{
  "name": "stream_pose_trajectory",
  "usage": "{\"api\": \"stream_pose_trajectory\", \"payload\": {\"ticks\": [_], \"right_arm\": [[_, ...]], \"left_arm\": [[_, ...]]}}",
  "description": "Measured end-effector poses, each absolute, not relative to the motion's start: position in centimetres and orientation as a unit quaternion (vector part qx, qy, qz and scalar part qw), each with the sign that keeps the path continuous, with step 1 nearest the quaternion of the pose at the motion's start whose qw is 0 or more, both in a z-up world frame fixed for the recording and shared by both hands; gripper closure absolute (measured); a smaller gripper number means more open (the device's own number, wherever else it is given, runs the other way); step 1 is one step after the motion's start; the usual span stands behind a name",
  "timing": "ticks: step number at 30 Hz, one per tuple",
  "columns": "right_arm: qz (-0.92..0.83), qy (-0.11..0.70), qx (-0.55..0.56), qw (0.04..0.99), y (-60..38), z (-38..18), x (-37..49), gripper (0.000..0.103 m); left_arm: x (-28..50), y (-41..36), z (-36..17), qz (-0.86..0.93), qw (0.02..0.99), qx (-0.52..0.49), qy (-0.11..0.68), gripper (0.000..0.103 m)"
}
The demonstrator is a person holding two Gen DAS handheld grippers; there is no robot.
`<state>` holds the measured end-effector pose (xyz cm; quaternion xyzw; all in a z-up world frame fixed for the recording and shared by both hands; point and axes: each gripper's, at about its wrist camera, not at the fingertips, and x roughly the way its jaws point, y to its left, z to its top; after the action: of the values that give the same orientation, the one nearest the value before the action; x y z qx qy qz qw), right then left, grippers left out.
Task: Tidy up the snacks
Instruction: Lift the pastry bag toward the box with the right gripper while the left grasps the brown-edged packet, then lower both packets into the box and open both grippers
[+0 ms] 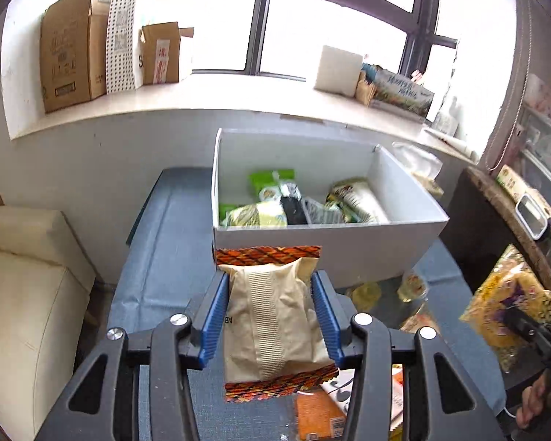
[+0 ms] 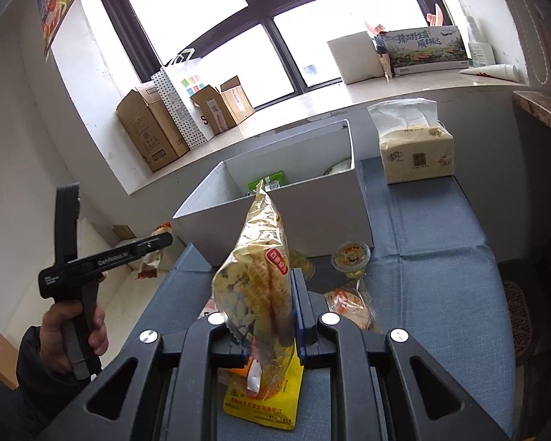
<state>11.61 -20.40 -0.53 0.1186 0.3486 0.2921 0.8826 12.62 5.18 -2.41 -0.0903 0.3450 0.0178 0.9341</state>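
Between ribbed blue pads: crinkled beige packet.

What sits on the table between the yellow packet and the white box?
In the right wrist view, a small clear snack cup stands between the packet and box.

The packet is beige with orange zigzag ends. The box is white, the tablecloth blue. The bag is gold-yellow.
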Motion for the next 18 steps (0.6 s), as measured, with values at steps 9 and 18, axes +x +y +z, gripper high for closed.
{"api": "stream_pose_trajectory", "payload": {"ticks": [9, 18], "right_arm": [[0.318, 0.328, 0.109, 0.883, -16.8, 4.7, 18.9, 0.085], [0.313, 0.342, 0.074, 0.883, -11.8, 5.4, 29.0, 0.084]], "left_arm": [[18.2, 5.0, 5.5, -0.013, 0.950, -0.078, 0.303, 0.052], [29.4, 6.4, 2.8, 0.017, 0.939, -0.048, 0.340, 0.040]]}}
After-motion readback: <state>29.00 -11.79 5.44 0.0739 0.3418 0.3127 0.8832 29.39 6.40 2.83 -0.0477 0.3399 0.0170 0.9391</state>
